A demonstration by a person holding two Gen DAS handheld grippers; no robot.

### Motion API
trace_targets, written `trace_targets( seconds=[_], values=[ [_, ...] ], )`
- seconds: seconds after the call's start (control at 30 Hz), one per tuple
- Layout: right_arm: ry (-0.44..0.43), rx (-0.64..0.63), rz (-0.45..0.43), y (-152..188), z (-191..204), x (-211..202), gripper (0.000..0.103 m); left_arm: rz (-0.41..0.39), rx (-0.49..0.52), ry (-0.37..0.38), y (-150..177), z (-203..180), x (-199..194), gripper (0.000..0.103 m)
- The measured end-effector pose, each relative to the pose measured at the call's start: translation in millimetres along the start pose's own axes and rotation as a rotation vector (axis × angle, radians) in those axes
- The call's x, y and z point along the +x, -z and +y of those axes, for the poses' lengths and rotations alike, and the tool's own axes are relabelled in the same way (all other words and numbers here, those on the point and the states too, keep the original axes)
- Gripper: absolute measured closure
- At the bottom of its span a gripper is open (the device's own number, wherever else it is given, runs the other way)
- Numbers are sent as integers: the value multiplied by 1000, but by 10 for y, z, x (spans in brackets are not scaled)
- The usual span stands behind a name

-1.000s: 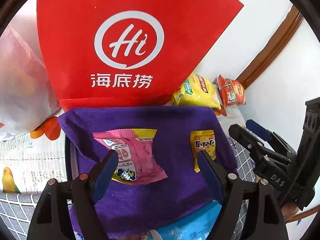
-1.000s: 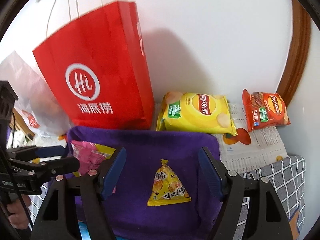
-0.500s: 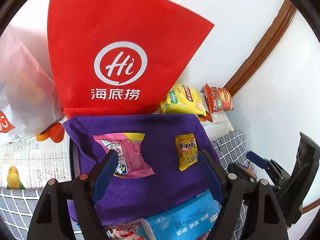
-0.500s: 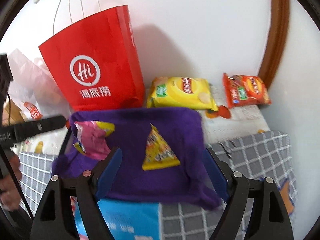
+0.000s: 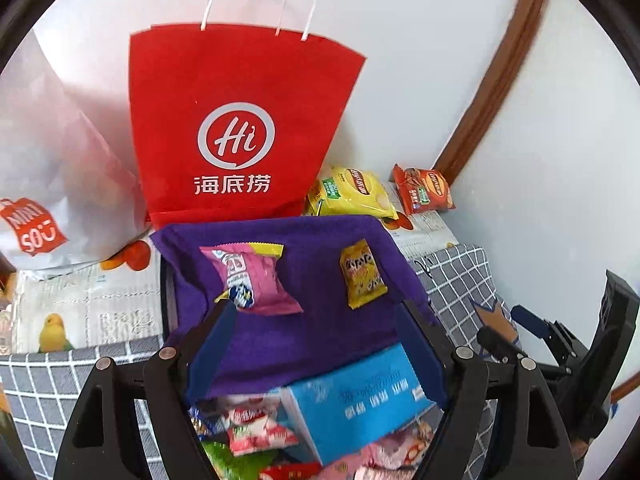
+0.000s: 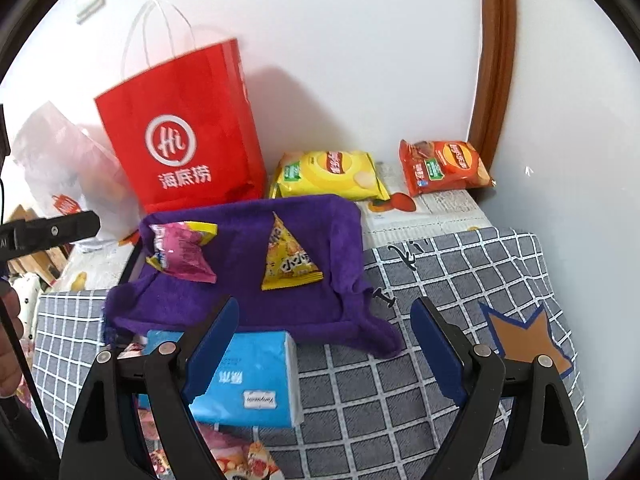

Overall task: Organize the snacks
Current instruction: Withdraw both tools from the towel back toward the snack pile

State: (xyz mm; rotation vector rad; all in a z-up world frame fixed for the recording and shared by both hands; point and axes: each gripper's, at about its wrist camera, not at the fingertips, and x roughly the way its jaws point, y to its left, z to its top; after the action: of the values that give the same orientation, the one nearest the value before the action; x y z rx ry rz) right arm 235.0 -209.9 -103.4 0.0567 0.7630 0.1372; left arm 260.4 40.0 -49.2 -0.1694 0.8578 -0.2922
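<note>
The checked tablecloth [image 6: 440, 280] lies bare right of the purple cloth [image 6: 248, 300], giving open passage toward the orange chip bag [image 6: 444, 168]. On the cloth a wide gap separates the pink packet [image 6: 180, 252] from the yellow triangular packet [image 6: 288, 256]. The red paper bag [image 6: 180, 132] blocks the back, the blue box [image 6: 248, 380] (with loose snacks beside it) the near edge.

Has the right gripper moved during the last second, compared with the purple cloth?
Yes. The right gripper has pulled back toward the person and to the right: the purple cloth now lies farther ahead, left of its open fingers.
</note>
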Motion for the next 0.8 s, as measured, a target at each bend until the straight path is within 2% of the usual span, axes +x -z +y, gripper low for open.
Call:
trace_targets(
  seconds=[0.1, 0.17, 0.23, 0.33, 0.53, 0.6, 0.7, 0.8],
  values=[
    [-3, 15, -16, 102, -9, -131, 16, -20, -2, 9, 155, -23, -158, 23],
    [29, 8, -6, 147, 10, -190, 16, -21, -7, 14, 255, -32, -226, 24],
    [21, -3, 11, 194, 28, -232, 16, -25, -10, 16, 356, -42, -272, 25],
    [3, -11, 23, 288, 38, -316, 16, -25, -15, 19, 499, -68, -329, 25],
    [20, -58, 25, 457, 107, -457, 16, -7, -60, 38, 738, -60, -439, 25],
    [19, -67, 15, 500, 130, -507, 16, -12, -62, 10, 805, -71, -490, 25],
    [-11, -59, 3, 579, 148, -573, 16, -6, -67, -20, 903, -72, -529, 24],
    [-46, -52, 5, 642, 178, -594, 16, 18, -101, -7, 1006, -32, -533, 23]
  ],
)
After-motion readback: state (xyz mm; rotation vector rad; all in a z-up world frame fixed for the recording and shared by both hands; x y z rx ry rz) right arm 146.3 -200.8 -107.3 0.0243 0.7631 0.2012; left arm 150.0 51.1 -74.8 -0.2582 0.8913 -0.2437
